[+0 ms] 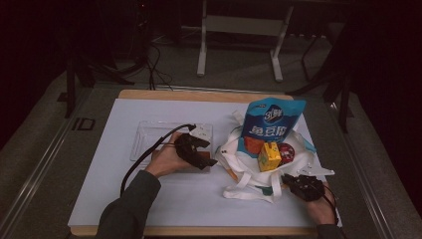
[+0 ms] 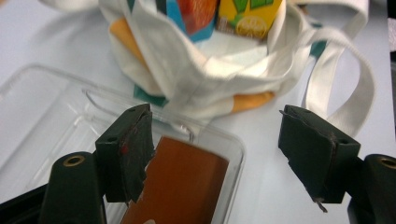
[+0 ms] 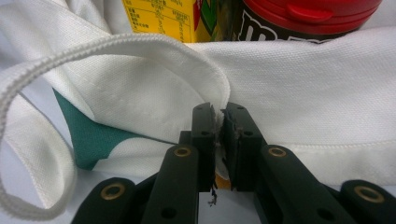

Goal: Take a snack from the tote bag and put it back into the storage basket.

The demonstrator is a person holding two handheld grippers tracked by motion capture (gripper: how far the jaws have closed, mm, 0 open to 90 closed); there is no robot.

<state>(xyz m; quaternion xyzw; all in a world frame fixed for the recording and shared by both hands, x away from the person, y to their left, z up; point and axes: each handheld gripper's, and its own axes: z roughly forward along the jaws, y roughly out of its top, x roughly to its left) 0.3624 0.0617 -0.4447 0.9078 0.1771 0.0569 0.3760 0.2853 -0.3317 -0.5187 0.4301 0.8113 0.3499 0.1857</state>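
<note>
Packing step: right tongs point(image 3: 218, 140) clamped on rim of white tote bag point(image 1: 249, 172), right of table centre, holding it. Left tongs point(image 2: 217, 154) apart over brown block point(image 2: 182, 186) in clear tray point(image 1: 149, 137), left. Next move, likely: close on block, lift into bag.

My left gripper point(image 1: 199, 152) hovers over the clear plastic tray point(image 1: 149, 137), jaws apart. My right gripper point(image 1: 302, 186) sits at the white tote bag point(image 1: 249, 177), where a blue snack pouch point(image 1: 271, 124), yellow juice carton point(image 1: 269, 157) and red-lidded jar point(image 1: 287, 153) stand.
</note>
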